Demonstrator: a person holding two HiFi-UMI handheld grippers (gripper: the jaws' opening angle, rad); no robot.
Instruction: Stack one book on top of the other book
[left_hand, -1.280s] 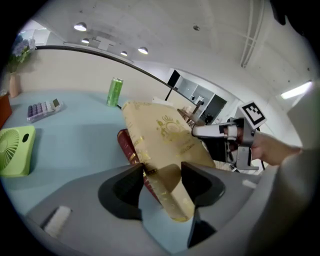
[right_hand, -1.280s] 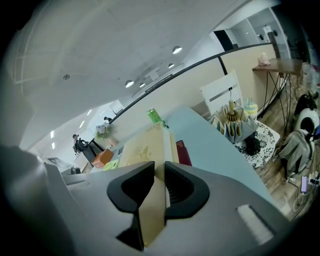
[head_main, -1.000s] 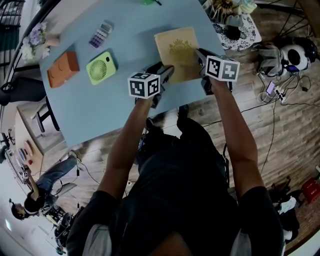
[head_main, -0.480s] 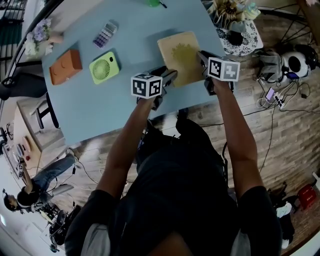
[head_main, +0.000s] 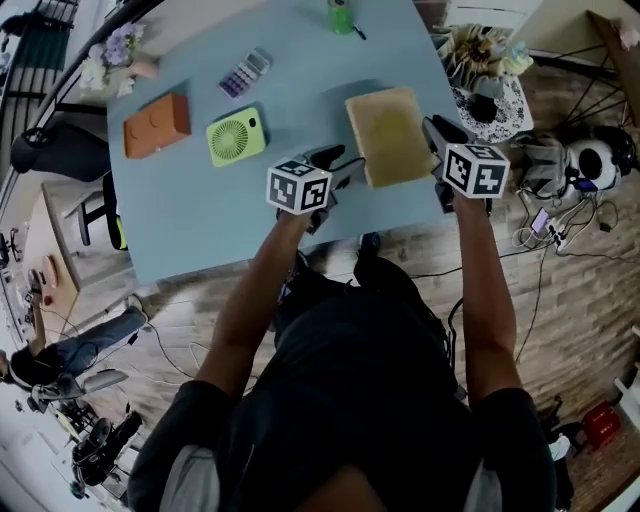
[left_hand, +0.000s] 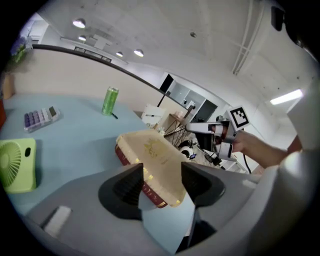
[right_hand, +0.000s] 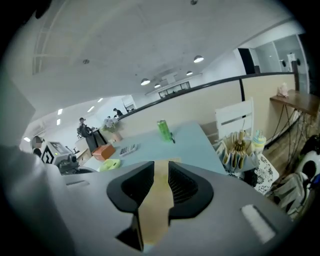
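A thick tan book (head_main: 388, 135) with a red spine (left_hand: 131, 172) lies flat near the blue table's front right corner. My left gripper (head_main: 335, 168) is open at the book's near left corner, which shows between its jaws (left_hand: 162, 176). My right gripper (head_main: 438, 135) hangs at the book's right edge. Its jaws stand almost together (right_hand: 161, 172), and only the tan cover shows through the slit, so I see no grip on it. An orange book (head_main: 157, 125) lies far left on the table, also seen in the right gripper view (right_hand: 104, 151).
Between the two books lie a green hand fan (head_main: 236, 137) and a calculator (head_main: 245, 72). A green can (head_main: 340, 15) stands at the back edge. The table's front edge (head_main: 300, 245) runs just behind my grippers. A cluttered side stand (head_main: 485, 85) and cables (head_main: 545, 215) sit to the right.
The head view has swung, so everything sits further right in the frame. Both grippers keep their places at the tan book, which has not visibly moved on the table.
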